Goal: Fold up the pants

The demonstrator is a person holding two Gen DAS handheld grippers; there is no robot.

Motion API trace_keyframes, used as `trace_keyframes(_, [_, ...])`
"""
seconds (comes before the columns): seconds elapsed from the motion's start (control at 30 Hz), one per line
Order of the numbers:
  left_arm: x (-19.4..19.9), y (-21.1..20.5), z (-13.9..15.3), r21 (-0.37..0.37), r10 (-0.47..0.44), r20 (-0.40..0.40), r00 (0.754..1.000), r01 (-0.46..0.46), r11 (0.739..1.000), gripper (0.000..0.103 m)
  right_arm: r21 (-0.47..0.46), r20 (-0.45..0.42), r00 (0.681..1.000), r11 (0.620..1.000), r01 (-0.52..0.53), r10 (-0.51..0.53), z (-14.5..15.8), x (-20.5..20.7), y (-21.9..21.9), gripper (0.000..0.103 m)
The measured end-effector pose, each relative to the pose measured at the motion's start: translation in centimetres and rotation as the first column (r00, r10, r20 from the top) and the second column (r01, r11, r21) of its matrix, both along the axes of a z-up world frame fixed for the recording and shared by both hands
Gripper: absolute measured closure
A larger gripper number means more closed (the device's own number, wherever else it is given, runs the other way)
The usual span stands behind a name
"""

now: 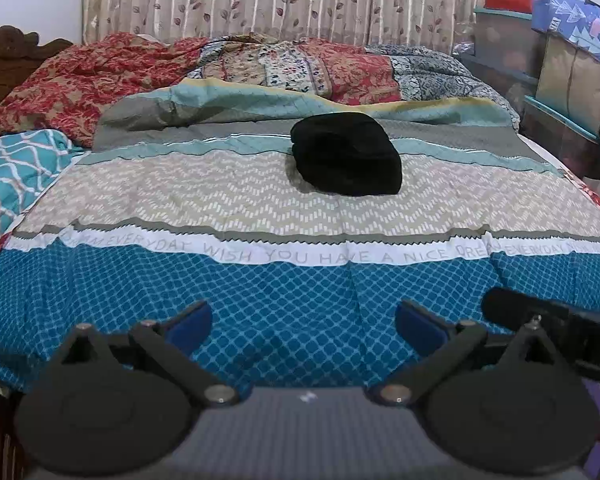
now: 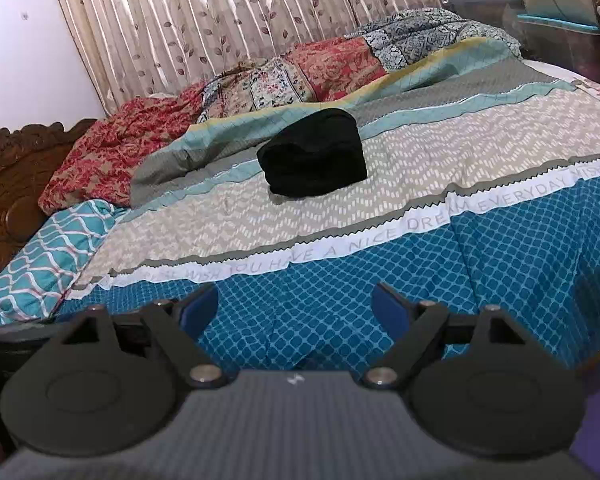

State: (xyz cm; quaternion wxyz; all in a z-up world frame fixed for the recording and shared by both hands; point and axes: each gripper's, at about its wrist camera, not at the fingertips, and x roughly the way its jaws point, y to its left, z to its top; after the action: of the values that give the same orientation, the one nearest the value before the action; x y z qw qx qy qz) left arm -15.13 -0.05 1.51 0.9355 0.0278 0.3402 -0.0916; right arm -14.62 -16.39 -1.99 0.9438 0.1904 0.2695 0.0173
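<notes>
The black pants [image 1: 346,154] lie folded into a compact bundle on the beige zigzag band of the bedspread [image 1: 180,200], far from both grippers. In the right wrist view the same pants [image 2: 314,152] sit mid-bed. My left gripper [image 1: 304,320] hovers over the blue diamond-pattern band near the bed's front edge, its blue pads wide apart with nothing between them. My right gripper [image 2: 296,306] is also open and empty over the same blue band. Part of the right gripper's black body [image 1: 552,328] shows at the right edge of the left wrist view.
Rumpled red floral and patchwork quilts [image 1: 228,68] are heaped at the far side, below a leaf-print curtain [image 1: 280,0]. A teal lattice pillow [image 1: 16,176] lies at the left beside a carved wooden headboard [image 2: 16,172]. Stacked storage boxes [image 1: 560,64] stand to the right.
</notes>
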Motion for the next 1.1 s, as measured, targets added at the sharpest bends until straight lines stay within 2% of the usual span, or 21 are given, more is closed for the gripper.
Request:
trace_keyframes(0.23, [-0.4, -0.5, -0.9, 0.049, -0.001, -0.016, 1.0, 0.002, 0.999, 0.0, 0.047, -0.001, 1.0, 0.999, 0.026, -0.026, -0.3, 0.4, -1.0, 0.017])
trace_keyframes(0.37, [-0.3, -0.4, -0.9, 0.099, 0.063, -0.006, 0.998, -0.062, 0.993, 0.0, 0.06, -0.008, 0.999, 0.998, 0.033, -0.032, -0.5, 0.4, -1.1, 0.015])
trace_keyframes(0.6, [-0.7, -0.1, -0.8, 0.134, 0.118, 0.0, 0.993, -0.117, 0.984, 0.0, 0.077, -0.023, 0.999, 0.996, 0.038, -0.037, -0.7, 0.2, -1.6, 0.015])
trace_keyframes(0.9, [0.1, 0.3, -2.1, 0.156, 0.12, -0.121, 0.985, -0.101, 0.983, 0.0, 0.062, -0.037, 0.999, 0.997, 0.033, -0.031, -0.7, 0.2, -1.5, 0.014])
trace_keyframes(1.1, [0.4, 0.8, -2.5, 0.155, 0.152, -0.151, 0.977, -0.128, 0.98, 0.0, 0.043, -0.029, 0.999, 0.998, 0.037, -0.036, -0.5, 0.1, -1.4, 0.014])
